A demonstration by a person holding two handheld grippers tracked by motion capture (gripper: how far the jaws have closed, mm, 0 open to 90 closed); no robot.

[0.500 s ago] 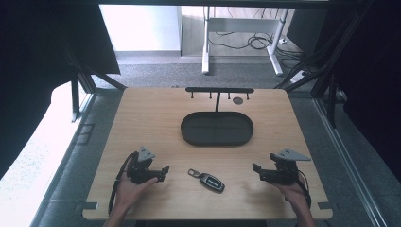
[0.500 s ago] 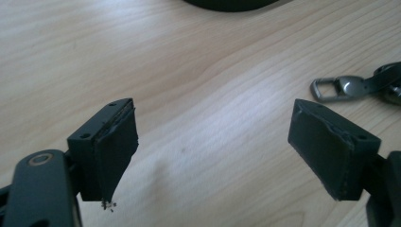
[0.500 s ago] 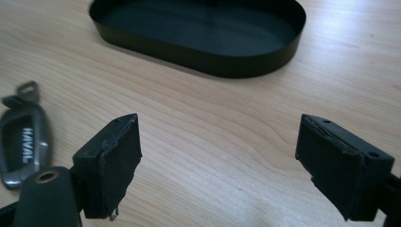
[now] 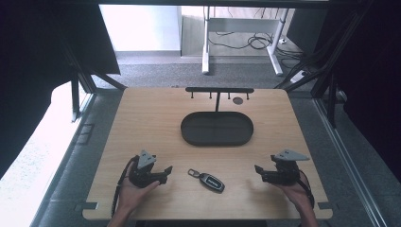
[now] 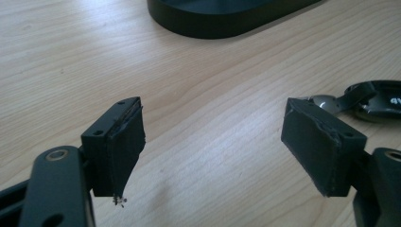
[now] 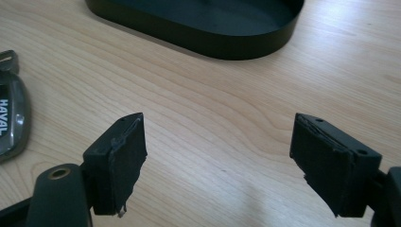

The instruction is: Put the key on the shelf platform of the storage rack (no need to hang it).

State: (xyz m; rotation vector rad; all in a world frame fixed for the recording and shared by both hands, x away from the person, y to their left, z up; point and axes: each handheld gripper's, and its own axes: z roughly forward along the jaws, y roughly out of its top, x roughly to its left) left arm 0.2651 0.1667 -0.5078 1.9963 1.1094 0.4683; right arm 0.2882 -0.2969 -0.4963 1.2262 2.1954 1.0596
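Nothing is picked up yet: the car key (image 4: 208, 180) lies flat on the counter (image 4: 142, 118), between the two grippers and near the front edge. The left gripper (image 4: 163, 172) sits just beside it, jaws wide and empty; the right gripper (image 4: 259, 172) is farther off, also wide and empty. Behind the key, the oval tray (image 4: 189, 135) holds nothing, and the hook rack (image 4: 219, 90) above it looks bare.

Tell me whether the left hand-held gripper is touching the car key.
Apart. The high view shows bare wood between the left hand-held gripper and the car key; its jaws stand open with nothing between them.
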